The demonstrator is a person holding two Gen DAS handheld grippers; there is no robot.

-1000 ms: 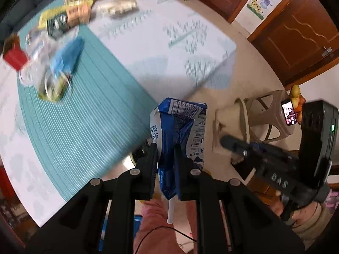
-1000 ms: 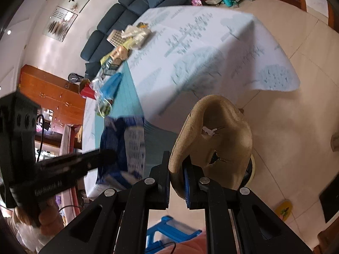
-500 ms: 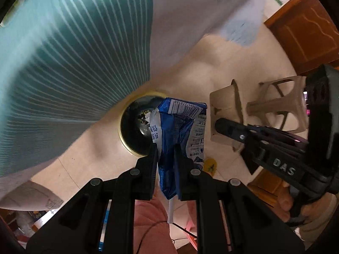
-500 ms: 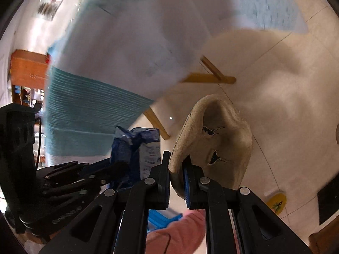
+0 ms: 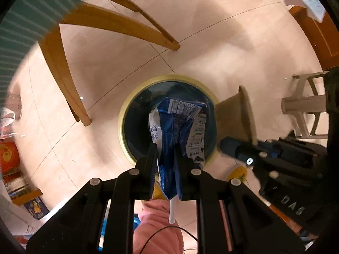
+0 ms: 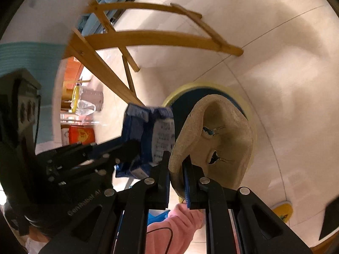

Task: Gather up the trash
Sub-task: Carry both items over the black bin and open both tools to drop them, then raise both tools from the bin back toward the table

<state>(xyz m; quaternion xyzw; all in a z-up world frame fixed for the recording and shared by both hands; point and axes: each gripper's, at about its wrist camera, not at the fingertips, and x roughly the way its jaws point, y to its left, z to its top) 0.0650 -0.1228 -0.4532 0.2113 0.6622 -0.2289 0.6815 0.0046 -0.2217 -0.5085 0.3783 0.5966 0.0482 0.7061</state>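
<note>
Left wrist view, from left to right. At the far left, a teal cloth (image 5: 19, 21) hangs at the edge of the frame, with curved wooden table legs (image 5: 63, 80) standing on the pale tiled floor (image 5: 211, 31) beside it. In the centre, the left gripper (image 5: 166, 148) pinches a crumpled blue-and-white carton (image 5: 180, 124) between its jaws; a white straw (image 5: 172, 210) juts from the carton's near end. The carton hangs directly over the dark mouth of a round bin (image 5: 122, 122) with a yellow rim, which stands on the floor. Just right of the bin is a tan pulp tray (image 5: 233, 116), held by the right gripper (image 5: 227, 145), whose black body fills the right side. Behind it stands a grey plastic stool (image 5: 305, 103). A pink sleeve (image 5: 156, 230) shows at the bottom.

Right wrist view, from left to right. At the left, the black body of the left gripper (image 6: 135, 146) reaches in, its tips closed on the carton (image 6: 154, 135), somewhat blurred. The table legs (image 6: 152, 38) arch above. In the centre, the right gripper (image 6: 176, 160) pinches the rim of the tray (image 6: 220, 144), which is torn in two spots and hangs above the bin (image 6: 247, 108), hiding much of its opening. At the lower right, a yellow object (image 6: 284, 210) lies on the floor (image 6: 275, 53).
</note>
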